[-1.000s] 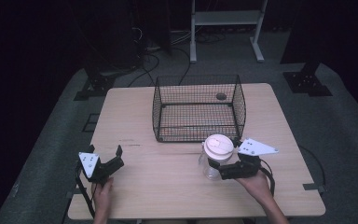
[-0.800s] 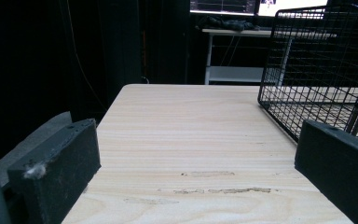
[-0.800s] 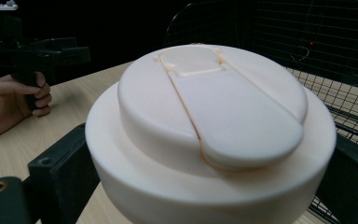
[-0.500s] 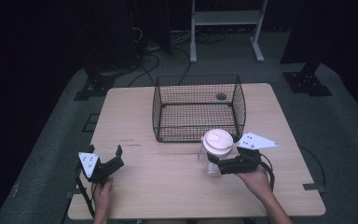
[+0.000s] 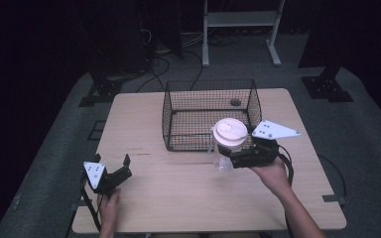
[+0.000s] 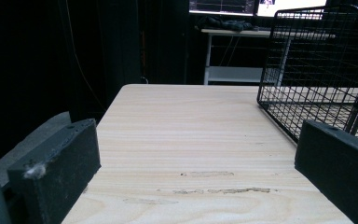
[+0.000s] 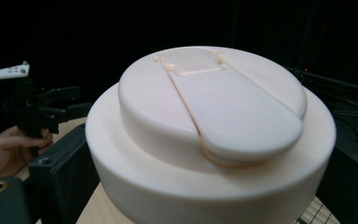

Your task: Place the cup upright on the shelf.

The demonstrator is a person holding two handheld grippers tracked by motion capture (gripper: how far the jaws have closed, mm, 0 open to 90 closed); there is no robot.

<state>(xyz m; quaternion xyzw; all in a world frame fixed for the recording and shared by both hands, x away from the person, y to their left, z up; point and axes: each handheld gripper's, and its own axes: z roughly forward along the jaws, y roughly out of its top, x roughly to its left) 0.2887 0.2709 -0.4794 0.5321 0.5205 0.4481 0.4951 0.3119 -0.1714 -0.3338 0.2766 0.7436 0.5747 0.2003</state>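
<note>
A clear plastic cup (image 5: 224, 157) with a white lid (image 5: 229, 131) hangs just above the table, in front of the black wire basket (image 5: 210, 115). My right gripper (image 5: 234, 159) is shut on the cup, its jaws pressing the cup's sides below the lid. In the right gripper view the lid (image 7: 209, 126) looms close between the two black jaws. My left gripper (image 5: 119, 171) rests low at the table's front left, open and holding nothing. Its jaws in the left gripper view stand wide apart over bare wood (image 6: 191, 140).
The wire basket (image 6: 321, 70) stands at the middle rear of the wooden table (image 5: 178, 198), a small dark round thing (image 5: 235, 102) near its back. A white shelf frame (image 5: 240, 20) and cables lie on the floor beyond the table.
The right gripper has lifted the cup slightly and carried it a little toward the basket. The left gripper has stayed still.
</note>
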